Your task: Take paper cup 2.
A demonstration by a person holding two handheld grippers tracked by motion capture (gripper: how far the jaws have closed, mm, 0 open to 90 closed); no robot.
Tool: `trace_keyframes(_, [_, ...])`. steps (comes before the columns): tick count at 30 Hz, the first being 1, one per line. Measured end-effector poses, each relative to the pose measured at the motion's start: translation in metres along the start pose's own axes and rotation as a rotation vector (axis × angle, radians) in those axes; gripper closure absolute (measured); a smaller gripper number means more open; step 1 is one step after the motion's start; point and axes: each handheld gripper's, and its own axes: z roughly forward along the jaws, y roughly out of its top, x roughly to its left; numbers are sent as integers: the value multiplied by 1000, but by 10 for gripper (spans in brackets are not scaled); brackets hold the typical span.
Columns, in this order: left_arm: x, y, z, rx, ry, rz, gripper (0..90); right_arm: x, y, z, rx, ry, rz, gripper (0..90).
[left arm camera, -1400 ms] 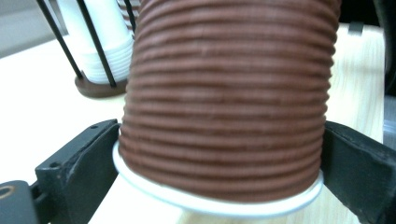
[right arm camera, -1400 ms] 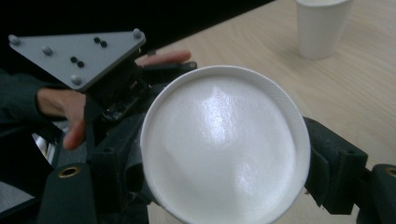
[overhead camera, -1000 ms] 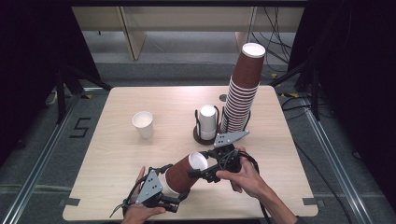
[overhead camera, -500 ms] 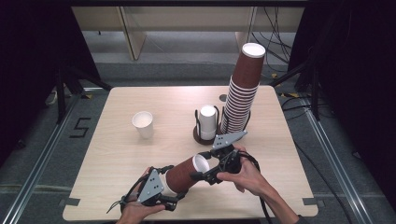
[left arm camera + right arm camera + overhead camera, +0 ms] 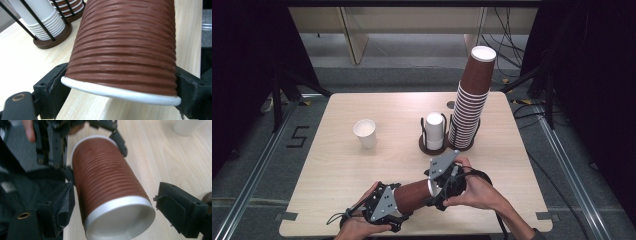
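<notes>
Brown ribbed paper cup, lying sideways above the table in front of the tall cup stack, clamped near one end by the left gripper. The right gripper has its jaws apart, flanking the other end without touching. The cup is judged light and easily crushed (thin wall); grip gently on the ribbed wall beside the stiffer rolled rim.

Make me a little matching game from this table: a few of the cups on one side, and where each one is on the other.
Things:
1. lone white cup
2. tall brown cup stack
3. short white cup stack
4. single brown cup

Places:
A. inside a black wire holder
B. held sideways between the two hand-held grippers
C. alone on the table's left part
D. rising highest, at the right

Pairs: 1-C, 2-D, 3-A, 4-B
</notes>
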Motion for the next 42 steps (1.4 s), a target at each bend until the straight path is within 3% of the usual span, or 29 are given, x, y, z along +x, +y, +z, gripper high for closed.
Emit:
trace_keyframes(2, [0,1,-1,16,-8,19,120,3,2,4,39,9,-26,163])
trace_keyframes(7, [-2,2,-1,19,-15,24,120,8,5,17,130,6,-98,173])
trace_keyframes(10, [-1,4,-4,43,-25,45,120,10,5,21,162,18,-114,185])
trace_keyframes(12, [-1,3,-3,39,-22,46,120,10,5,23,188,15,-122,202])
trace_keyframes(14, [-2,3,-2,32,-22,41,119,13,4,23,203,17,-93,211])
trace_keyframes(16, [0,1,-3,30,-36,55,112,11,4,23,203,15,-115,219])
trace_keyframes(18, [0,-1,-1,-17,-37,33,92,9,3,21,182,27,-145,223])
trace_keyframes(22, [1,-5,-1,-131,-50,-21,55,3,0,15,126,67,-138,227])
trace_keyframes(23, [3,-6,-2,-162,-60,-33,49,-1,-3,14,93,98,-133,227])
trace_keyframes(25, [5,-6,-4,-213,-73,-52,50,-3,-7,7,60,119,-94,228])
trace_keyframes(28, [6,-6,-7,-278,-90,-91,45,-8,-12,0,-6,129,-80,228])
trace_keyframes(29, [7,-6,-7,-300,-97,-100,42,-7,-13,-2,-18,158,-54,229])
trace_keyframes(33, [7,-6,-9,-351,-113,-129,38,-10,-16,-3,-58,168,-57,229])
trace_keyframes(40, [8,-5,-12,-393,-120,-123,36,-12,-18,-1,-109,224,-35,228])
trace_keyframes(42, [9,-5,-14,-368,-121,-104,51,-12,-19,0,-103,229,-29,228])
